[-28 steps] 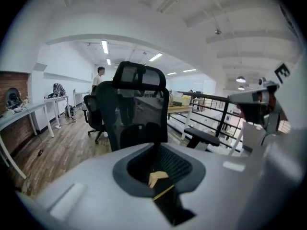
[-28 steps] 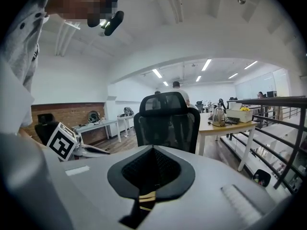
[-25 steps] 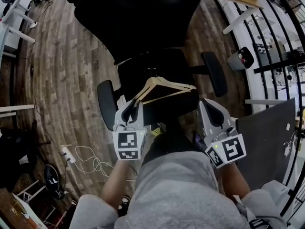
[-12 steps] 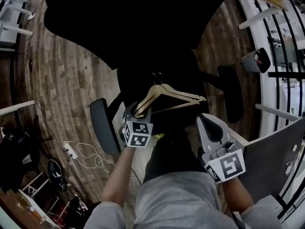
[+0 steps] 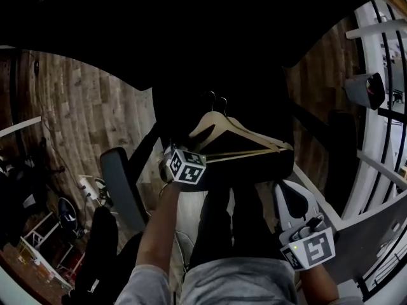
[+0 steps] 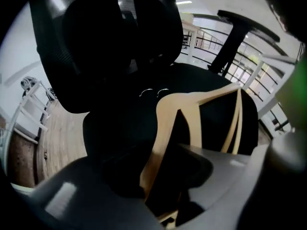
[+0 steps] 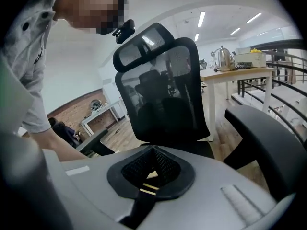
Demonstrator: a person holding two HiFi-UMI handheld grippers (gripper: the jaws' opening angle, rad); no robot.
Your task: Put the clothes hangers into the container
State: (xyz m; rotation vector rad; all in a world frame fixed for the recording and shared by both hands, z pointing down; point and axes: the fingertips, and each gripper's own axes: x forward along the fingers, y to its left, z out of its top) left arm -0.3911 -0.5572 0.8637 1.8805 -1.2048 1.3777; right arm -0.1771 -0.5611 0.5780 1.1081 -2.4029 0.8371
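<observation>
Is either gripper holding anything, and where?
Nothing is gripped. On the left gripper the jaws have just been opening and stand apart around one arm of the wooden hangers; the right gripper is shut, empty.

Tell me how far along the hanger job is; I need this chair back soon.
Nothing looks done: the wooden hangers lie on the chair seat, and no container shows. In hand: the left gripper, jaws just opened, straddles a hanger arm without clamping. Left: gripping, carrying, depositing them.
</observation>
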